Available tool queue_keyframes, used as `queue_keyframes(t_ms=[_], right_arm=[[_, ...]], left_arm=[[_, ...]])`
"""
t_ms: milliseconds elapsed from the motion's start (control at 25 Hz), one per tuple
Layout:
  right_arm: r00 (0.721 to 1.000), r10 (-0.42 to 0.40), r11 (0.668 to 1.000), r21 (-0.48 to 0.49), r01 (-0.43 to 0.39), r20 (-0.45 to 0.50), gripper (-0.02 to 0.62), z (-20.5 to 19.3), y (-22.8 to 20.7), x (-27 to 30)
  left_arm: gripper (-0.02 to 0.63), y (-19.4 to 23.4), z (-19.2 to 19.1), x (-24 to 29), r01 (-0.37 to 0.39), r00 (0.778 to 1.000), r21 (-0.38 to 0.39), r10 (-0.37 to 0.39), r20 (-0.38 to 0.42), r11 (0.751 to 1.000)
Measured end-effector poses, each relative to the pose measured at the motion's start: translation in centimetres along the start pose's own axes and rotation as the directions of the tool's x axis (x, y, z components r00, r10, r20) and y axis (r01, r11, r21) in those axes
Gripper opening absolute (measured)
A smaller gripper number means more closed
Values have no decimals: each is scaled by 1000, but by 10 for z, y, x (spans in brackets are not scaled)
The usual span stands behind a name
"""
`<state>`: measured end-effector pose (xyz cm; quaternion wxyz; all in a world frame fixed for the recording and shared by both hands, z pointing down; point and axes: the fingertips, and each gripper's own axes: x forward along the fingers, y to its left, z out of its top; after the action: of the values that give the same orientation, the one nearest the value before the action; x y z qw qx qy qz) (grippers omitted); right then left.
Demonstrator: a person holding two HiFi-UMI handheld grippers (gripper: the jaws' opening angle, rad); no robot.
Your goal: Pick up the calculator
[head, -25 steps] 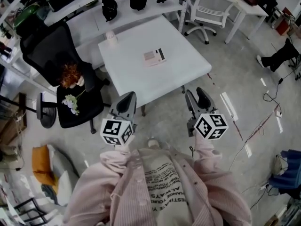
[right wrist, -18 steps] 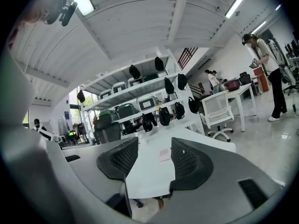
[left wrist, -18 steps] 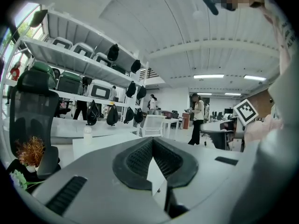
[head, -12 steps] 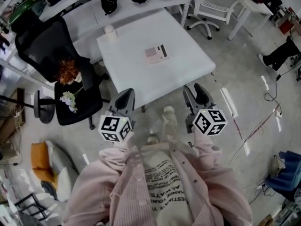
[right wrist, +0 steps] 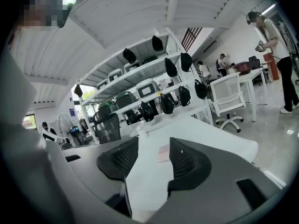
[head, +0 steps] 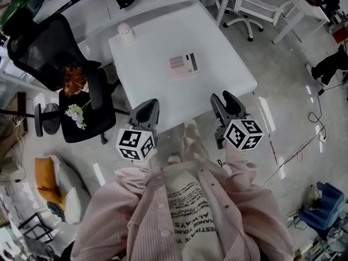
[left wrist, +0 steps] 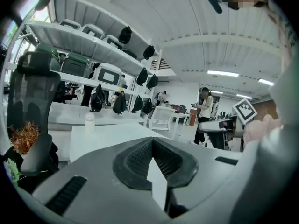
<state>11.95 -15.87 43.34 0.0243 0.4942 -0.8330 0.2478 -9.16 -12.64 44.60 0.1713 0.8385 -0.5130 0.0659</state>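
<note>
Head view: I see flat pink-and-black calculator [head: 182, 64] on white square table [head: 217, 75]. Gripper views only: right gripper [right wrist: 154, 146] w/ jaws spread, left gripper [left wrist: 152, 141] w/ jaws pressed together.

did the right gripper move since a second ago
Yes. The right gripper has come forward: its open jaws now overlap the near edge of the table; earlier they were short of it, over the floor.

Shirt front [head: 185, 200]: several lines of print were seen upside down; only "ALWAYS" and "YOUR" were made out, tentatively. Left marker cube [head: 134, 144], right marker cube [head: 244, 134]: square black-and-white codes were borne, without lettering. Calculator [head: 182, 64]: no marking could be read.
</note>
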Motion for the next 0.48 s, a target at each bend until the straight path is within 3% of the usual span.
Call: queue_keyframes(t_ms=[480], right_arm=[[981, 76, 997, 27, -72, -179, 189, -4, -52, 118]], left_arm=[[2, 31, -15, 99, -34, 993, -63, 27, -114, 997]])
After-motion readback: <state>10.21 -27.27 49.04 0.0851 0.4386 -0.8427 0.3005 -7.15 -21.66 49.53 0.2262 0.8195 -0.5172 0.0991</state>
